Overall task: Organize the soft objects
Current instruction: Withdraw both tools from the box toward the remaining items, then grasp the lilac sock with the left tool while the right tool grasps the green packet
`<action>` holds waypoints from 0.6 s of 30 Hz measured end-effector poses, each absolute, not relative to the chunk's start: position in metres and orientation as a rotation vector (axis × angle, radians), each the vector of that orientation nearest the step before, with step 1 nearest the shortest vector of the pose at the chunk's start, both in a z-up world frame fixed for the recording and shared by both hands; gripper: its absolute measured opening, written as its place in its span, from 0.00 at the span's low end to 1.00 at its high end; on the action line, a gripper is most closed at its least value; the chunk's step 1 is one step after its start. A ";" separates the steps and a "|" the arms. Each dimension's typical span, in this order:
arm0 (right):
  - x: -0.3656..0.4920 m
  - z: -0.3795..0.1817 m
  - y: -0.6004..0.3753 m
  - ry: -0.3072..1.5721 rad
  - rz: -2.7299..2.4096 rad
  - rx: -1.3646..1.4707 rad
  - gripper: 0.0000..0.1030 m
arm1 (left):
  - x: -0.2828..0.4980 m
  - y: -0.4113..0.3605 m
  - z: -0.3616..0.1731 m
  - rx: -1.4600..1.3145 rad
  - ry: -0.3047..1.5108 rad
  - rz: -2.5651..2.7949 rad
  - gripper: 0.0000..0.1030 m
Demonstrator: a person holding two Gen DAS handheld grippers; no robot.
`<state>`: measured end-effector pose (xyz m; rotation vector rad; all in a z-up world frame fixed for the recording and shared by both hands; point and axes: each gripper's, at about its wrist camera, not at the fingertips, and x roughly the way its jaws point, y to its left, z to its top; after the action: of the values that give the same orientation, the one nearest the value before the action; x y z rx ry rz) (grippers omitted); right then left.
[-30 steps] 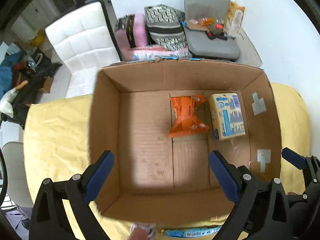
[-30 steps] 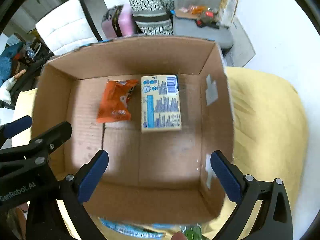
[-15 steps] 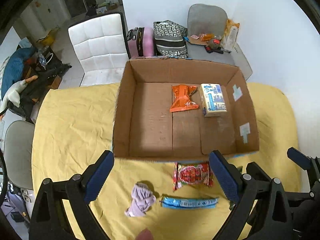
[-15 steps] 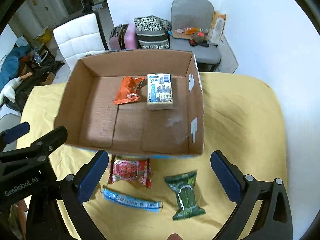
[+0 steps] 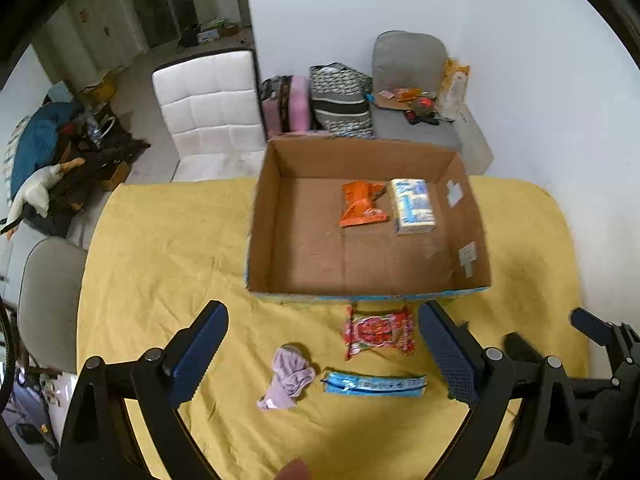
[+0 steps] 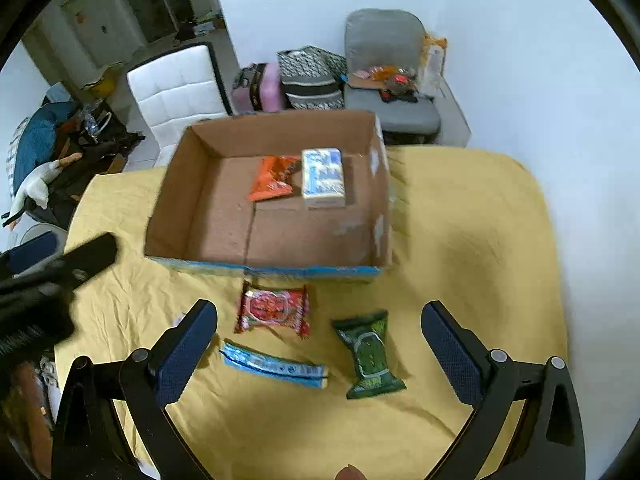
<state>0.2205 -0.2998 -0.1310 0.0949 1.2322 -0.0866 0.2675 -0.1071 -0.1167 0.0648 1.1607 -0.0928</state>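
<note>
Target candidates: we count four soft items loose on the yellow cloth (image 6: pixel 460 240), all on the near side of the cardboard box (image 6: pixel 264 266).
Red packet (image 6: pixel 273 307): lies straight ahead of the right gripper (image 6: pixel 318 354), between its fingers in view and just short of the box wall; long axis runs across the claw's opening line.
Blue flat pack (image 6: pixel 274 364): nearest to the right claw, slightly left of its centre; long axis lies crosswise and tilted, so we judge a wrist turn would be needed to pinch it across the narrow side.
Green packet (image 6: pixel 370 354): right of centre in the right claw's view, long axis pointing roughly away from the claw; we judge this the easiest pinch as it lies.
Lilac cloth (image 5: pixel 287 376): crumpled, ahead of the left gripper (image 5: pixel 322 360) and left of its centre; the nearer claw for it is the left.
Already in box: orange packet (image 6: pixel 272 183) and white-blue tissue pack (image 6: pixel 323 178), side by side toward the far wall.
Left claw state: fingers spread wide, nothing held.
Right claw state: fingers spread wide, nothing held.
Our judgement: right claw takes the packets, left takes the cloth.
</note>
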 end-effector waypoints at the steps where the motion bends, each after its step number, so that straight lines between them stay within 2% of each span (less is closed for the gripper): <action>1: 0.219 -0.139 -0.306 1.247 -0.101 0.099 1.00 | 0.266 -0.105 -0.123 0.073 1.169 -0.066 0.95; 11: 0.211 -0.289 -0.349 1.525 -0.203 0.111 1.00 | 0.249 -0.080 -0.252 0.014 1.432 0.052 0.95; 18: 0.207 -0.364 -0.357 1.653 -0.263 0.118 1.00 | 0.246 -0.047 -0.326 -0.095 1.590 0.113 0.95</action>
<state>0.2067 -0.3566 -0.3641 0.1176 1.6526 -0.2625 0.2464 -0.0467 -0.3262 -0.0951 1.5897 0.1129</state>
